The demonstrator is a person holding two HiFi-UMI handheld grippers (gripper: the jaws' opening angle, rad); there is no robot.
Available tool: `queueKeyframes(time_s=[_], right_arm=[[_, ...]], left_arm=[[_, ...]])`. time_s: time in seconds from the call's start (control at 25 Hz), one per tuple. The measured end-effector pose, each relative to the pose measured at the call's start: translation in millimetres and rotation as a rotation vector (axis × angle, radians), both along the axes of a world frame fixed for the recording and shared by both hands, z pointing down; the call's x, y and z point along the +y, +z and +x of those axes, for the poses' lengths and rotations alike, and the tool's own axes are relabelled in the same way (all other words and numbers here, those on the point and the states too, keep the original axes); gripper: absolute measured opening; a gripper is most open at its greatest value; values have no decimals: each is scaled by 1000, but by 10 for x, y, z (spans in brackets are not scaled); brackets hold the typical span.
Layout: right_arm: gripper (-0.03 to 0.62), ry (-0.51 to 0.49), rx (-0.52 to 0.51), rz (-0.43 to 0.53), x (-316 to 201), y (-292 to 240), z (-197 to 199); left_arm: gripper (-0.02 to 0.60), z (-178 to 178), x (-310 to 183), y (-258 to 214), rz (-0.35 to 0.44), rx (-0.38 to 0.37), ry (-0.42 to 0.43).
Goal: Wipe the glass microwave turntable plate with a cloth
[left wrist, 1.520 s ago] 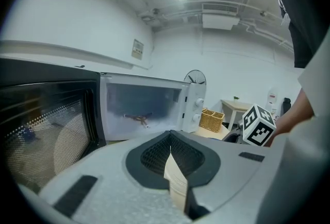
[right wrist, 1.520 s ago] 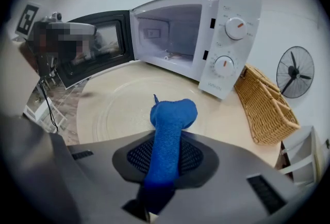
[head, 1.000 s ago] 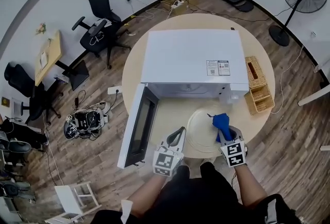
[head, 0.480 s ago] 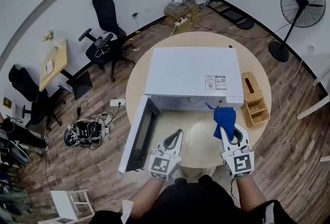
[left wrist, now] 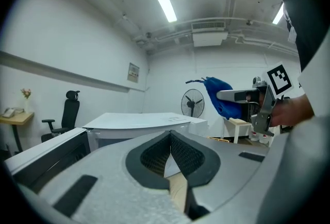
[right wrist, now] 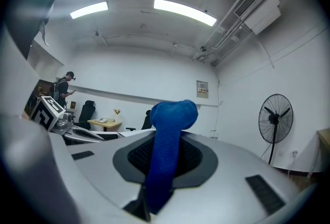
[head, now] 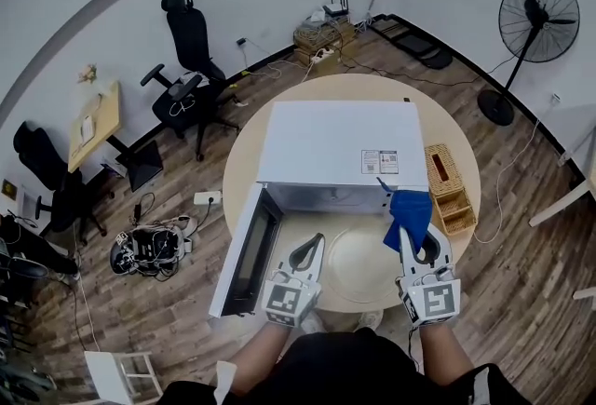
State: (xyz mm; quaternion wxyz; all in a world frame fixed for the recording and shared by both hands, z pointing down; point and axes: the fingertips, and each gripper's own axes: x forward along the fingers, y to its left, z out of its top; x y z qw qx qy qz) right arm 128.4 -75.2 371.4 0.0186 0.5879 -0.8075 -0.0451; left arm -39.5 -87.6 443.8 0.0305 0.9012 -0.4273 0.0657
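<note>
- Round wooden table (head: pixel 244 147) in an office room carries a white microwave (head: pixel 335 142), its door (head: pixel 244 249) swung open to the left. A wicker basket (head: pixel 445 172) stands at the right rim.
- Right gripper (head: pixel 408 234): jaws clenched on a blue cloth (head: pixel 410 210), which stands up in a bunched fold beyond the tips.
- Left gripper (head: pixel 315 243): jaws pressed together at the tips, with nothing seen clamped between them.
- Glass turntable plate (head: pixel 358 262): out of the oven, flat on the table just before the open cavity. The left gripper is at its left edge and the right gripper at its right edge.
- Cloth position: over the plate's far right edge, near the microwave's front corner. Both gripper views look level across the room, so the cloth appears to be held off the glass.
- Step in hand (judged): between wiping strokes, or poised to begin one.
- Next move (judged): lower the cloth onto the glass and sweep across it with light pressure, since the unheld plate could slide on the table.
</note>
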Motion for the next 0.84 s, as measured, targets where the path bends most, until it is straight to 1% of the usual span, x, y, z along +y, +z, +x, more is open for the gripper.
queueKeyframes(time_s=[0.4, 0.6, 0.84], right_arm=[[67, -5, 36, 0, -36, -48, 4], [67, -37, 60, 12, -60, -69, -35], [67, -52, 63, 12, -52, -121, -33]], left_arm=[[5, 78, -55, -152, 30, 16, 11], [5, 110, -91, -145, 34, 13, 20], [5, 135, -101, -217, 39, 14, 24]])
